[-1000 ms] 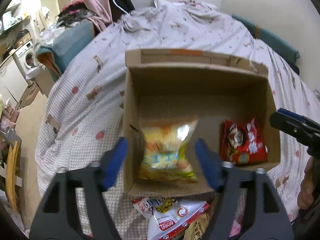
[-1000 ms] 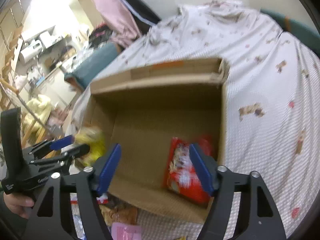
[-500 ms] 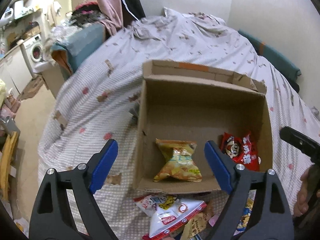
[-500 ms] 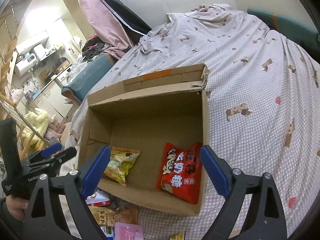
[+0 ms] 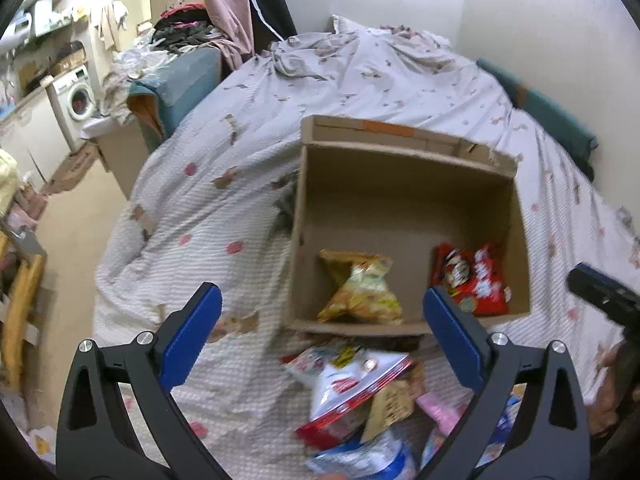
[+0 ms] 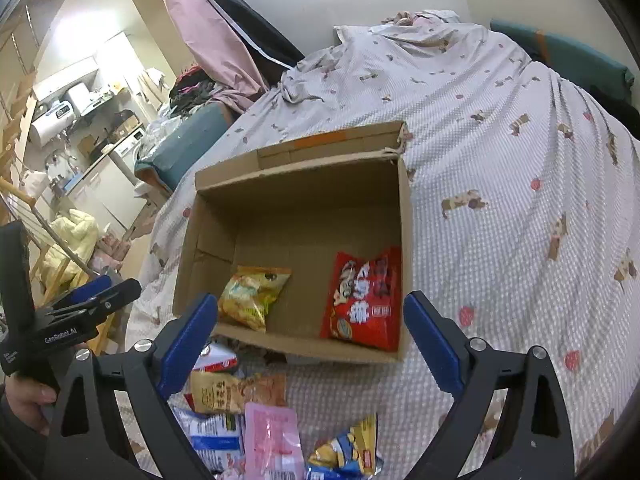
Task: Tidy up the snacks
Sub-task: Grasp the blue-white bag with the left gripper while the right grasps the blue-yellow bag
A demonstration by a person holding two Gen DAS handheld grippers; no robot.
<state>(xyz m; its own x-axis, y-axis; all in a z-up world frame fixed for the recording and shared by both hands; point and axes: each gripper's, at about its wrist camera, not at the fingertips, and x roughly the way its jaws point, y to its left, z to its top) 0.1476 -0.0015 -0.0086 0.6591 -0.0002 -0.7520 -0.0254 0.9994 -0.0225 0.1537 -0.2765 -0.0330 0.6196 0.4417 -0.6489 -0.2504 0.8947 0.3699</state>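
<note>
An open cardboard box lies on the bed. Inside it are a yellow snack bag and a red snack bag. A pile of loose snack packets lies on the bedspread in front of the box. My left gripper is open and empty, above the near left corner of the box; it also shows in the right wrist view. My right gripper is open and empty, above the box's near wall; its tip shows in the left wrist view.
The bed has a white patterned spread with rumpled bedding at the far end. A teal cushion lies along the right wall. To the left are a teal chair with clothes, a washing machine and wooden furniture.
The left gripper let go of the yellow bag, which now lies in the box. Both grippers have pulled back from the box and opened wider, bringing the packet pile into view.
</note>
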